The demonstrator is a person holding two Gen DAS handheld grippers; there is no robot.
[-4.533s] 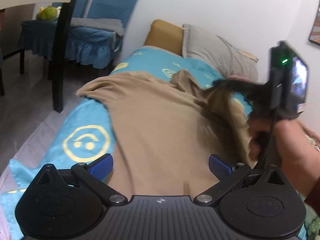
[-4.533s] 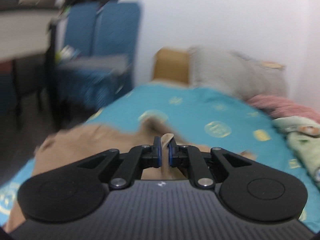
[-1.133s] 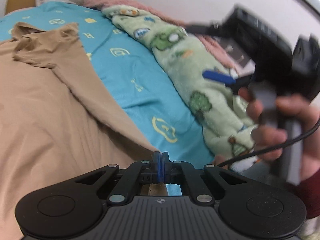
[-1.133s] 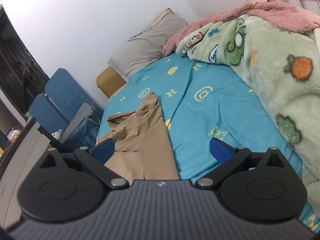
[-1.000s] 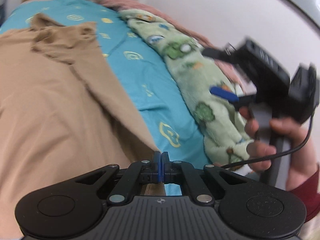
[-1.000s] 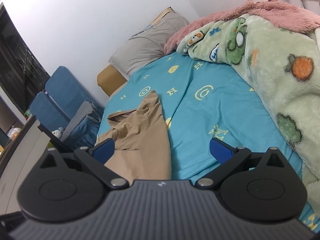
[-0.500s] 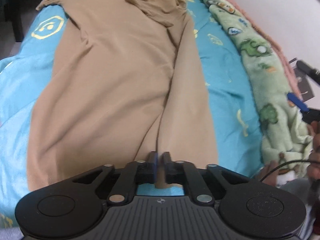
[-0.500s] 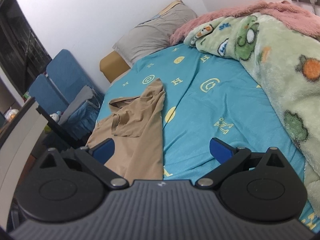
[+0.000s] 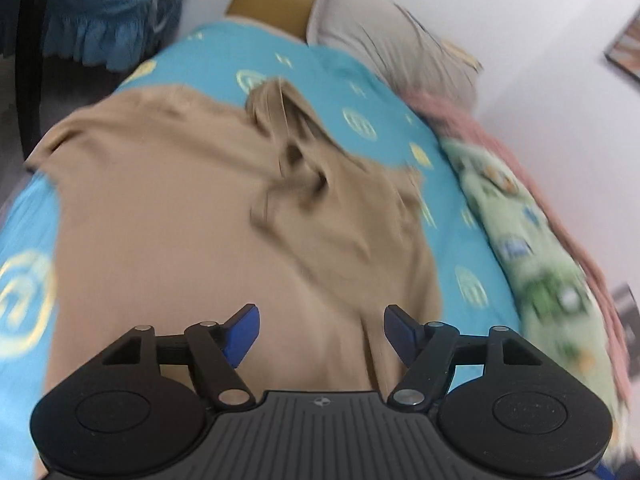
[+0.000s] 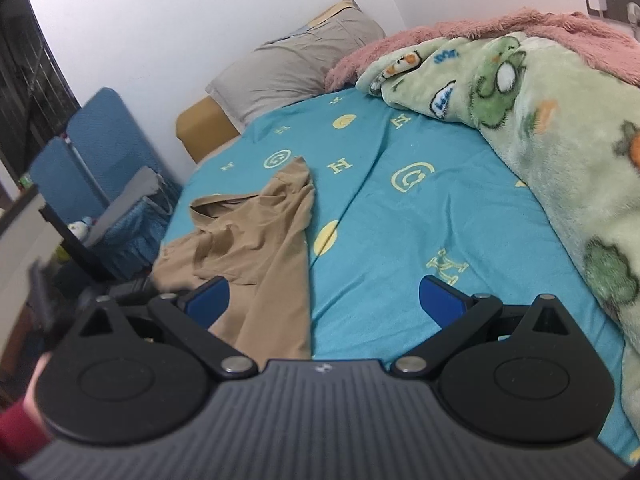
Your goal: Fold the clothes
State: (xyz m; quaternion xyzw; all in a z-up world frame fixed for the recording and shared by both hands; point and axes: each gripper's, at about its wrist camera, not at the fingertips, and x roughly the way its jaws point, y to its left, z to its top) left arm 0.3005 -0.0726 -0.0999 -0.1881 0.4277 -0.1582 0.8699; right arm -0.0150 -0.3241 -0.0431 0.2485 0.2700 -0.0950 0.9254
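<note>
From my left wrist camera, the tan cotton shirt (image 9: 192,216) sprawls over the turquoise bedsheet with yellow symbols (image 9: 452,240); my left gripper (image 9: 320,328) is opening, nothing pinched.

From my right wrist camera, the right gripper (image 10: 324,300) gapes wide and empty above the sheet, the green cartoon fleece blanket (image 10: 560,128) alongside.

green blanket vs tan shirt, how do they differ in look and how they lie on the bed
The green blanket is fluffy and printed with cartoon frogs and carrots; the tan shirt is thin, plain cloth. The blanket is heaped thick along the wall side of the bed; the shirt lies mostly flat near the opposite edge, rumpled only at its collar end. Both rest on the teal sheet, apart from each other, and neither gripper holds either.
</note>
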